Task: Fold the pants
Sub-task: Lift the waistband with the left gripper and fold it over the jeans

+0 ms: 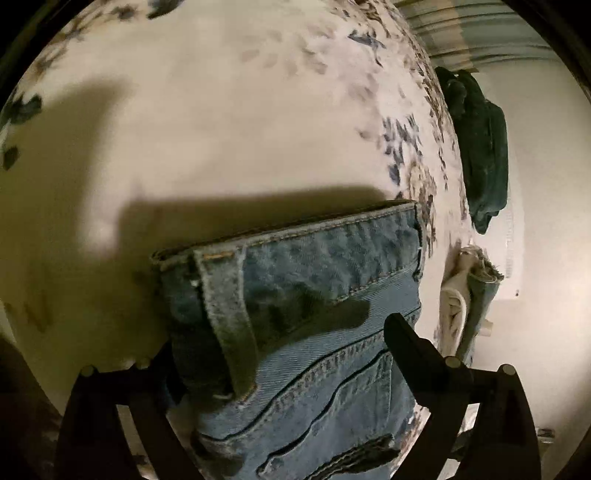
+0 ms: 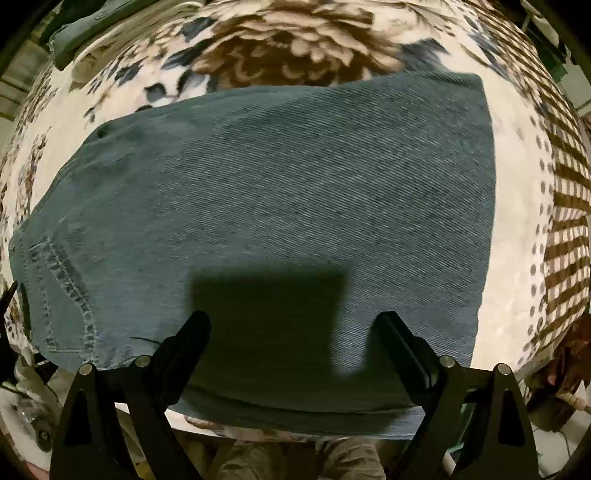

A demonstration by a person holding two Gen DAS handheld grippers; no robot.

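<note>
Blue denim pants [image 1: 314, 280] lie folded on a floral bedsheet [image 1: 221, 129]. In the left wrist view the waistband with a belt loop sits between my left gripper's fingers. My left gripper [image 1: 280, 332] is open, its left finger hidden behind the waistband, its right finger resting over the denim. In the right wrist view the folded pants [image 2: 277, 184] spread flat, with pocket stitching at the left. My right gripper [image 2: 291, 325] is open just above the near edge of the denim, holding nothing.
A dark green garment [image 1: 480, 147] and a white and denim pile [image 1: 469, 295] lie at the bed's right edge. A green cloth [image 2: 81, 26] sits at the far left corner. A brown checked pattern [image 2: 565, 221] marks the sheet's right side.
</note>
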